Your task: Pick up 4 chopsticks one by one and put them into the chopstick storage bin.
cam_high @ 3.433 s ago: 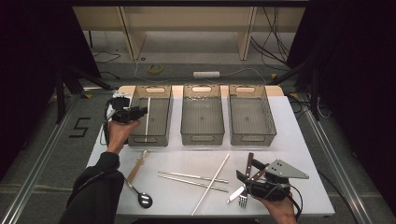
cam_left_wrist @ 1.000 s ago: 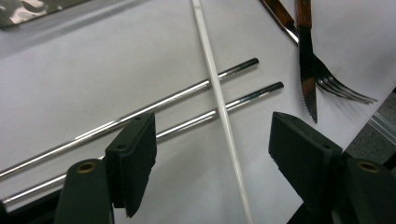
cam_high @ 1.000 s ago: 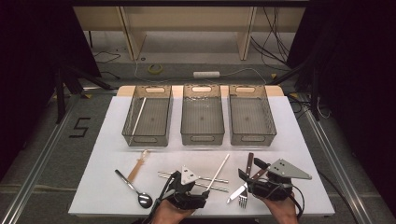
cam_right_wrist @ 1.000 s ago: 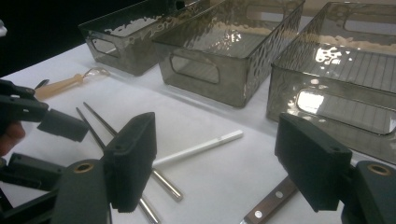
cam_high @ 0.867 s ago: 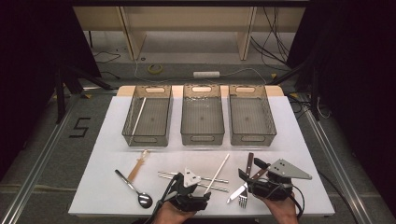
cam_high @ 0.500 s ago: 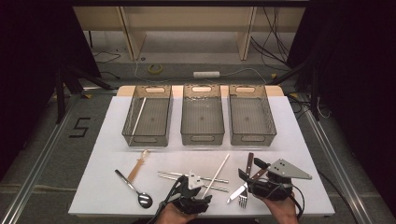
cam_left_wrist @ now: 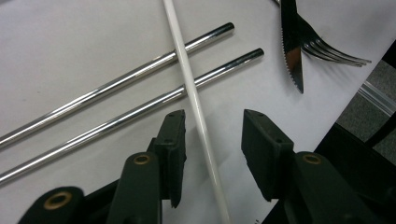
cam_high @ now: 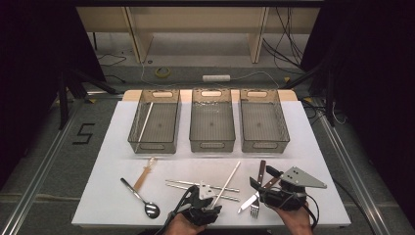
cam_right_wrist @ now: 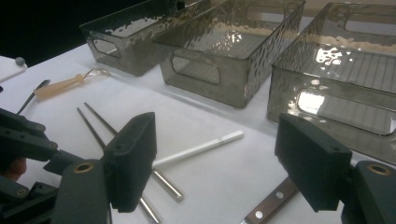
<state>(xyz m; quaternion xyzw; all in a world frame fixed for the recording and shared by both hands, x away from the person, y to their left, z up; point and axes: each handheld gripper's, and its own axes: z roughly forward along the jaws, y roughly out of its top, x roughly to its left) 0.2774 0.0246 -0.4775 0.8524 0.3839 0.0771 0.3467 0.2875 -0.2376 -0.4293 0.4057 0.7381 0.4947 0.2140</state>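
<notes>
you work at a white table (cam_high: 313, 127) on a grey floor (cam_high: 44, 161). behind it stand pale wooden furniture legs (cam_high: 138, 39), with loose cables (cam_high: 288, 34), a tape roll (cam_high: 163, 72) and a floor-marked "5" (cam_high: 84, 133); darkness flanks both sides.

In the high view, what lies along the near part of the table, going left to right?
Spoon → wooden-handled utensil → left gripper over the white stick → fork → right gripper.
</notes>
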